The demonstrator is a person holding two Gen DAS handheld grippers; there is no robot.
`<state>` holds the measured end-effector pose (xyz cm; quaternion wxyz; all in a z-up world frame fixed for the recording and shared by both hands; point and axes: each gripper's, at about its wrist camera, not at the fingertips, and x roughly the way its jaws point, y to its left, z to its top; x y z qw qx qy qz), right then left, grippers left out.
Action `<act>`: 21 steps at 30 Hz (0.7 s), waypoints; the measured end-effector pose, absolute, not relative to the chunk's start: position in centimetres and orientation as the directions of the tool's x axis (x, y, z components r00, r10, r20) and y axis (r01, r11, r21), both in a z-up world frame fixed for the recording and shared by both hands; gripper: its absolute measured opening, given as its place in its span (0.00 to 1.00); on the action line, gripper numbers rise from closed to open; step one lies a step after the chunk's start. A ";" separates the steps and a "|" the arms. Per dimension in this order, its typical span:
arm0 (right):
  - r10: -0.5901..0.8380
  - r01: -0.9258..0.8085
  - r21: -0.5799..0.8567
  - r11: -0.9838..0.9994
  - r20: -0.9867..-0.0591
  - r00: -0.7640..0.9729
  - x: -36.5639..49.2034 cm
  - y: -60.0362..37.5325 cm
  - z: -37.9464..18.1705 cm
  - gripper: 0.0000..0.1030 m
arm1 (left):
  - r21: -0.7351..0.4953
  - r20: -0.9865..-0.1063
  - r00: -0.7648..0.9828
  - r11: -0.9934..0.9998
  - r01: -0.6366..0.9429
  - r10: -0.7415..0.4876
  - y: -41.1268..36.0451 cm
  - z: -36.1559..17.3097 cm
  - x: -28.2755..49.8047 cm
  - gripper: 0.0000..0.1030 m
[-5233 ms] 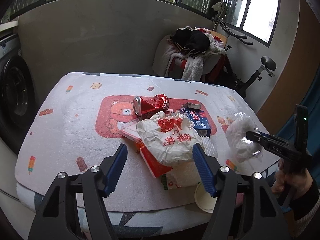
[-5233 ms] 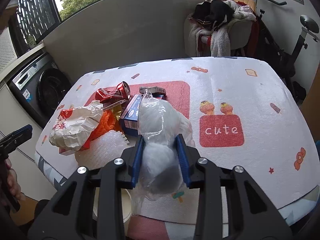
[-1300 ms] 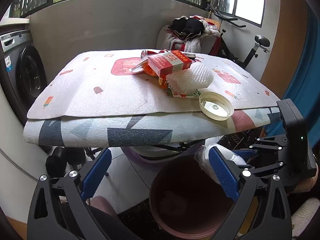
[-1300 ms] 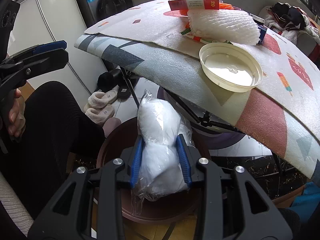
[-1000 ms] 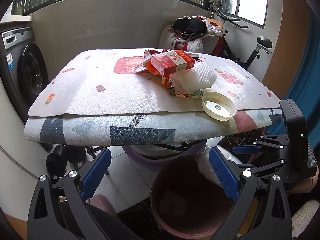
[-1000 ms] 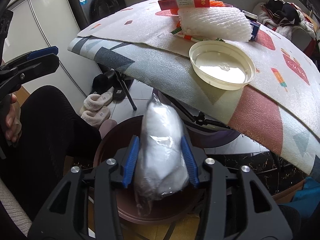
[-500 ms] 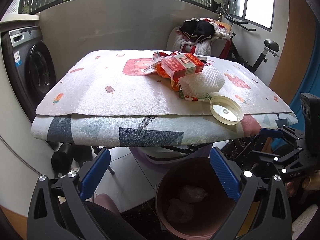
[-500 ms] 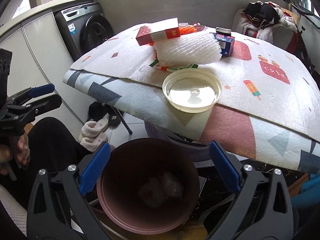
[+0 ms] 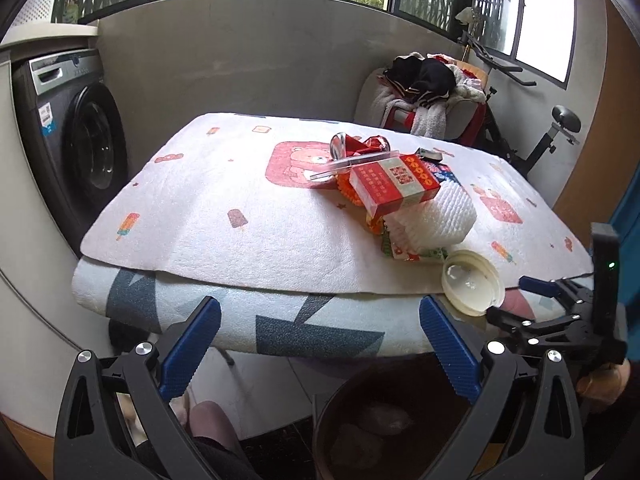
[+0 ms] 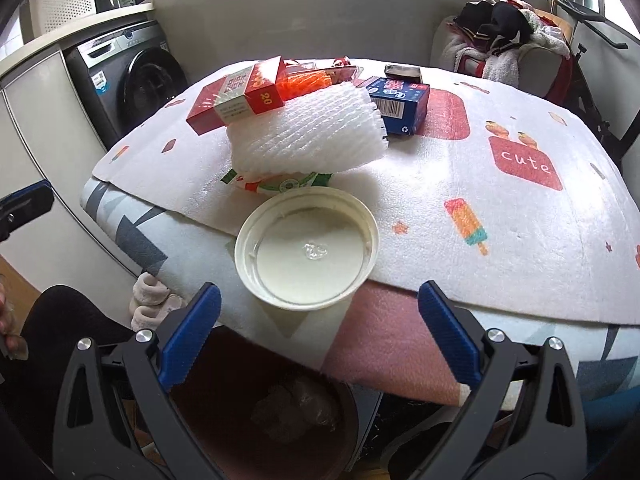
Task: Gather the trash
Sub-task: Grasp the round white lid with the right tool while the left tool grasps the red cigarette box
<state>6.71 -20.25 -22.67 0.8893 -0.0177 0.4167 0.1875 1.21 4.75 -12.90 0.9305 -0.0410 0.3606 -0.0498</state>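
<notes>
Clear plastic, the bagged wad that the right gripper was clamping a second ago, now lies in the bottom of the brown bin under the table edge, and that gripper's fingers stand wide apart with nothing between them. The left gripper is likewise spread and empty. One piece is collected, and the white lid, foam netting and red carton remain on the mat.
</notes>
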 end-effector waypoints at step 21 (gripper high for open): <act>0.278 -0.397 0.018 0.918 -0.742 0.610 9.6 -17.3 -24.4 0.85 | -0.302 -0.688 0.660 0.946 0.119 -0.302 4.0 -13.5 7.3 0.94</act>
